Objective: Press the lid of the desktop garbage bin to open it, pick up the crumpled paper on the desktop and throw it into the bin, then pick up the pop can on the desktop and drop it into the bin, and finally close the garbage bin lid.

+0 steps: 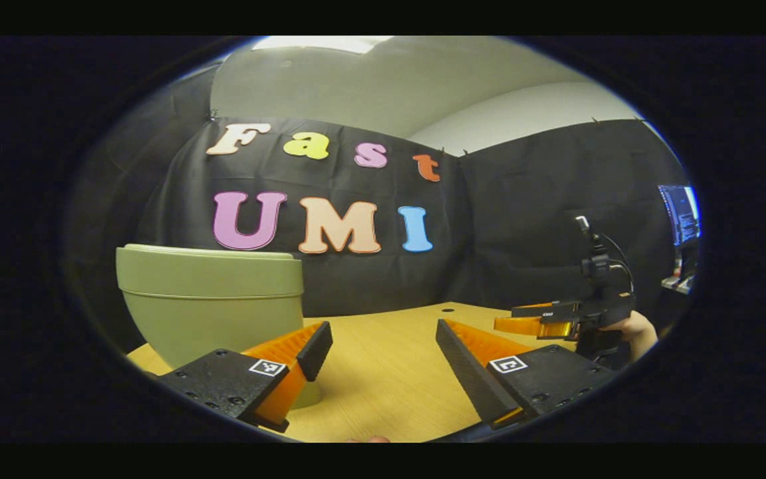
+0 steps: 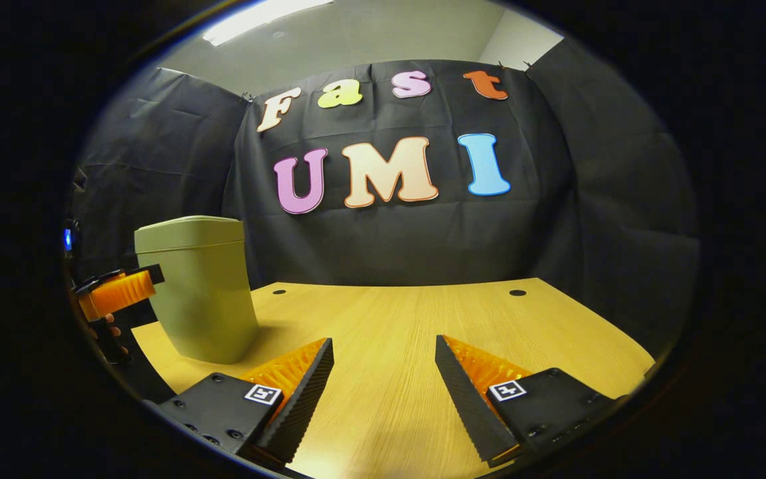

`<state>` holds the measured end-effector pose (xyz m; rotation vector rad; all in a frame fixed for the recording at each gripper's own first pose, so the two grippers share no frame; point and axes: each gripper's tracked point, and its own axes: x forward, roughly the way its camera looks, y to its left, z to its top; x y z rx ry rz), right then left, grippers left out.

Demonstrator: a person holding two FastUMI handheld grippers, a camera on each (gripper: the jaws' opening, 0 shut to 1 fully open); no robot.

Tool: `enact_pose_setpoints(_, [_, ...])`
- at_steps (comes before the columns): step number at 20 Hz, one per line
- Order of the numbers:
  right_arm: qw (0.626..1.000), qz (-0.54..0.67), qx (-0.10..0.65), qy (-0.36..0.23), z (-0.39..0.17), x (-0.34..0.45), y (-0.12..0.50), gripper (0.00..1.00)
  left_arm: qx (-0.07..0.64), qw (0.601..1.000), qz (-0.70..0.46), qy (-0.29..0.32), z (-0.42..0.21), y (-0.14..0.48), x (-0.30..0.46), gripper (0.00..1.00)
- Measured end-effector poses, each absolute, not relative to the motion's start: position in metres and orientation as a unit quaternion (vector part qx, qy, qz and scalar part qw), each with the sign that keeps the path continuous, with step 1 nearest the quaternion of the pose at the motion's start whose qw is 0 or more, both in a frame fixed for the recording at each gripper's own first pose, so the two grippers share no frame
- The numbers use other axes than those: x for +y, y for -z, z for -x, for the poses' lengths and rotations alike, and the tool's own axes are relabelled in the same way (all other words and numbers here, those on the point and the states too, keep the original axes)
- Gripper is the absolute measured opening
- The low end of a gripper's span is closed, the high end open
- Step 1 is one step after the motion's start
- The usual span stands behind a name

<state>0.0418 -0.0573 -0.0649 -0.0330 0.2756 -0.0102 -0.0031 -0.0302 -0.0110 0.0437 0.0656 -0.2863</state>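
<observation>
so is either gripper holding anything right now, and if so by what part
Nothing is held. The left gripper and right gripper both stand open over the bare table, and the bin has its lid down.

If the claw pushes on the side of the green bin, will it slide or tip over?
The pale green plastic desktop bin looks tall and narrows toward its base, so a high push would probably tip it. It stands on the smooth wooden table, so a low push may slide it instead. It seems light for its size; its lid looks closed, and what it holds is hidden.
</observation>
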Motion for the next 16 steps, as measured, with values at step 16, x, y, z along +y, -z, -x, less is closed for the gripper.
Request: enact_pose_setpoints(16, [0.988, 0.048, 0.149, -0.006, -0.046, -0.044, 0.077, 0.97, 0.065, 0.988, -0.012, 0.140, -0.003, 0.040, -0.025, 0.95])
